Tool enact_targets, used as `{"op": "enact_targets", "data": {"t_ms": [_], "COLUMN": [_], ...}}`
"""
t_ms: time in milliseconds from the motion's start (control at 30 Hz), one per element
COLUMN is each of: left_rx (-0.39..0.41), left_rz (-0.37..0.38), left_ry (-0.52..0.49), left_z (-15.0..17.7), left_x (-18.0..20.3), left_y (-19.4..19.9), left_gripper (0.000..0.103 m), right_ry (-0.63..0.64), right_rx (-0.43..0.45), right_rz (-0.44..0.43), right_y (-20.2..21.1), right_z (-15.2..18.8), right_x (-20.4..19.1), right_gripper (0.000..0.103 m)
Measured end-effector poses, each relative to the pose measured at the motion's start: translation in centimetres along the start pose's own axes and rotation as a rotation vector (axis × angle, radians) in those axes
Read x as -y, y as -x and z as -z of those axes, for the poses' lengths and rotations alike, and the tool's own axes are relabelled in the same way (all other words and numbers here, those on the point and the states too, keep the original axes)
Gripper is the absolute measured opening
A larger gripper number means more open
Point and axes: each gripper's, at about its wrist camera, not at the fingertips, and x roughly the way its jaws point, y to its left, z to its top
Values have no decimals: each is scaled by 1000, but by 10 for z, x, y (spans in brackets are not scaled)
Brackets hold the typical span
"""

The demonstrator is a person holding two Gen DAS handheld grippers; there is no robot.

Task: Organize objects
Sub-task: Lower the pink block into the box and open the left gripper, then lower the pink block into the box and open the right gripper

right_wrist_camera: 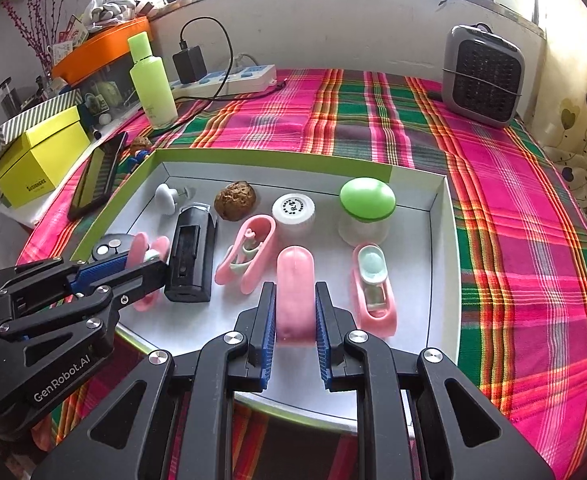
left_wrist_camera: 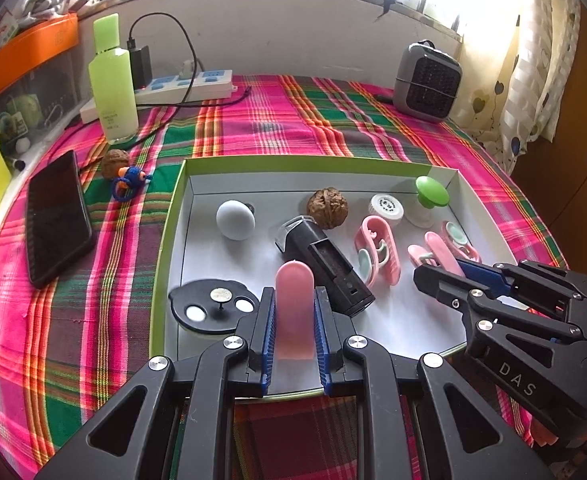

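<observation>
Plaid-covered table [left_wrist_camera: 273, 120] below a bright window, carrying a shallow green-rimmed tray [left_wrist_camera: 169, 220] with a white floor. Left claw [left_wrist_camera: 293, 320] low over the tray's near edge, closed onto a pink clip [left_wrist_camera: 294, 312]: blue pads touching both long sides, rounded tip reaching forward past the fingertips, flat end back between the fingers. Right claw [right_wrist_camera: 293, 320] just beside it on the right, likewise over the near edge, pinching a second pink clip [right_wrist_camera: 295, 284] the same way, rounded end forward, and angled in toward the tray's middle when seen from the left wrist view. Both clips gripped lengthwise along the fingers, over the tray's white floor; whether touching it cannot be told. Further in, between the claws, a black case [left_wrist_camera: 325, 264] lying slantwise, and an open pink clip with mint pads [left_wrist_camera: 375, 254] just right of it. Another such clip [right_wrist_camera: 373, 284] close beside the right claw's right finger. Along the tray's far wall a white knob [left_wrist_camera: 235, 220], a walnut [left_wrist_camera: 327, 208], a white round jar [left_wrist_camera: 386, 208] and a green-capped jar [left_wrist_camera: 431, 196]. Near-left corner taken by a black disc [left_wrist_camera: 209, 306]. Outside the tray, on the left, a dark phone [left_wrist_camera: 57, 216] and a tall green bottle [left_wrist_camera: 113, 92].
</observation>
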Motion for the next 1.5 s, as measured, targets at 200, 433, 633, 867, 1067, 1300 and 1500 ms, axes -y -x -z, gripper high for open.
{"op": "enact_targets", "data": {"t_ms": [200, 433, 633, 867, 1067, 1300, 1500], "left_rx": [-1, 0, -3, 0, 10, 40, 55], "left_rz": [-1, 2, -4, -3, -9, -3, 5], "left_ry": [-1, 0, -6, -10, -8, -9, 3], "left_z": [0, 0, 0, 0, 2, 7, 18], "left_x": [1, 1, 2, 4, 6, 9, 10], "left_y": [0, 0, -1, 2, 10, 28, 42], "left_gripper": [16, 16, 19, 30, 33, 42, 42], "right_ry": [-1, 1, -1, -17, -39, -29, -20], "right_rx": [-9, -10, -11, -9, 11, 48, 89], "right_rz": [1, -1, -2, 0, -4, 6, 12], "right_y": [-2, -3, -3, -2, 6, 24, 43], "right_z": [2, 2, 1, 3, 6, 12, 22], "right_x": [2, 1, 0, 2, 4, 0, -7], "right_gripper": [19, 19, 19, 26, 33, 34, 34]}}
